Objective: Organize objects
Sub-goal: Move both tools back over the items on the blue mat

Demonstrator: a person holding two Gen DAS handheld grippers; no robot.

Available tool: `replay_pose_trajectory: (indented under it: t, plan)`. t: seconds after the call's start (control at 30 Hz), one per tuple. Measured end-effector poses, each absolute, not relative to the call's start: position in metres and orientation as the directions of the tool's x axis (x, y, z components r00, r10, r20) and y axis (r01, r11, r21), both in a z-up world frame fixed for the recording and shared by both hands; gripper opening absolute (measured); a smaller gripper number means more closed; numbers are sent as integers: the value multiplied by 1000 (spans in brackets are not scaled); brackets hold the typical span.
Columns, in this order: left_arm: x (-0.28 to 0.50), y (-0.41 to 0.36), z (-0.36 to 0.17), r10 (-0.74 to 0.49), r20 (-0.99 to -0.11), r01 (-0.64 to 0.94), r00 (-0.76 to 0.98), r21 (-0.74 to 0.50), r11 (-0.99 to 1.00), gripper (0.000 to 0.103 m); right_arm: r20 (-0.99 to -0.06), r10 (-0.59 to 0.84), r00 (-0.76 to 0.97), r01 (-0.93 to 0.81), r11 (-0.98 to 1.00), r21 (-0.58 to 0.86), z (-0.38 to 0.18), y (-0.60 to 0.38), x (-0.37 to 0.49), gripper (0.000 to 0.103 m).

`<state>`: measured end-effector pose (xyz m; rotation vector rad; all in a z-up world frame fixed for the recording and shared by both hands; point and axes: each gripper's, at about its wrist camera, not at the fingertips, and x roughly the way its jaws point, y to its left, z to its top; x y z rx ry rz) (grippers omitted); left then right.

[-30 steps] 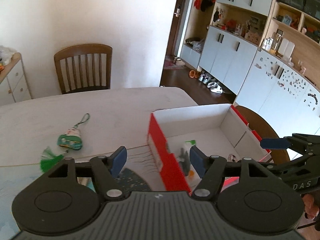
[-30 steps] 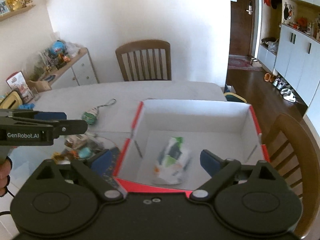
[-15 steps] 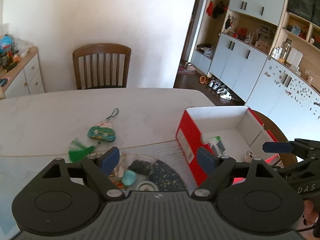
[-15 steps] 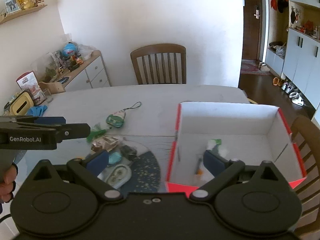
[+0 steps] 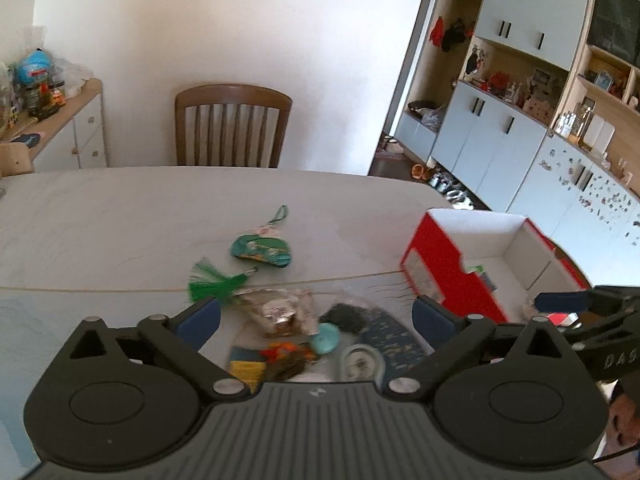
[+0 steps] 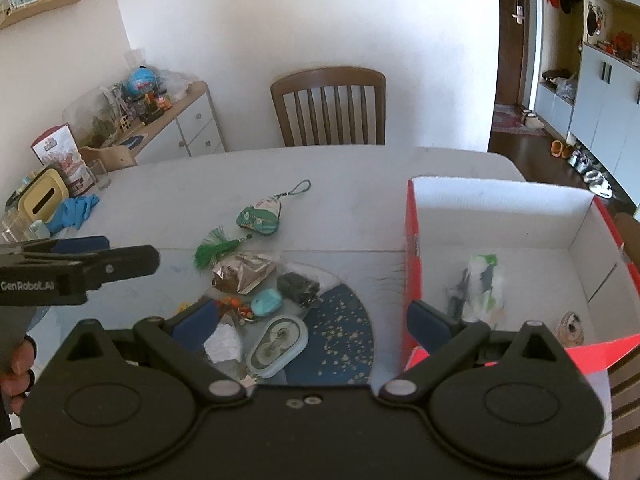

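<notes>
- Both my grippers tilt down over the table [image 5: 120, 220]. My left gripper [image 5: 316, 316] has its jaws opening, nothing between them; my right gripper [image 6: 312, 314] is spread wide and empty.
- The clutter pile [image 6: 260, 300] sits right under my jaws, and the red box [image 6: 414, 240] is off to their right.
- A second ago I was over the box; now I've slid left to the pile.

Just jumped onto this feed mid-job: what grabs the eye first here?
The red box with white inside walls stands open on the right of the table, a white-and-green packet already in it. Left of it lies a heap of small items, with a green tassel charm at its far edge. Both grippers are empty; the left gripper is opening above the heap.
</notes>
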<state>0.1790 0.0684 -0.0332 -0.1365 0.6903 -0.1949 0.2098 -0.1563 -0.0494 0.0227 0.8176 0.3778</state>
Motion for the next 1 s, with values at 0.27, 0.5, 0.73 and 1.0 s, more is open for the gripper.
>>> replay_pose_trajectory:
  t: [0.27,0.5,0.73,1.0]
  plan:
    - [176,98,-72,-200,-668,130,717,-153,980,103,-741,306,597,-297,943,151,-72,-137,213,101]
    - [180,106,-112,-147,-708,124,691,-84,989,103,-778,266,569,-271,954,128,-100,-121,219,101]
    - [187,111,-142,-118,-742,115,660,-56,992,103,-803,208,558,-218,971,100,-126,-108,230,100]
    - [192,104,-157,-109,-756,142,645,-21,990,103,-837,157,524,-144,985,95,-152,-101,247,99]
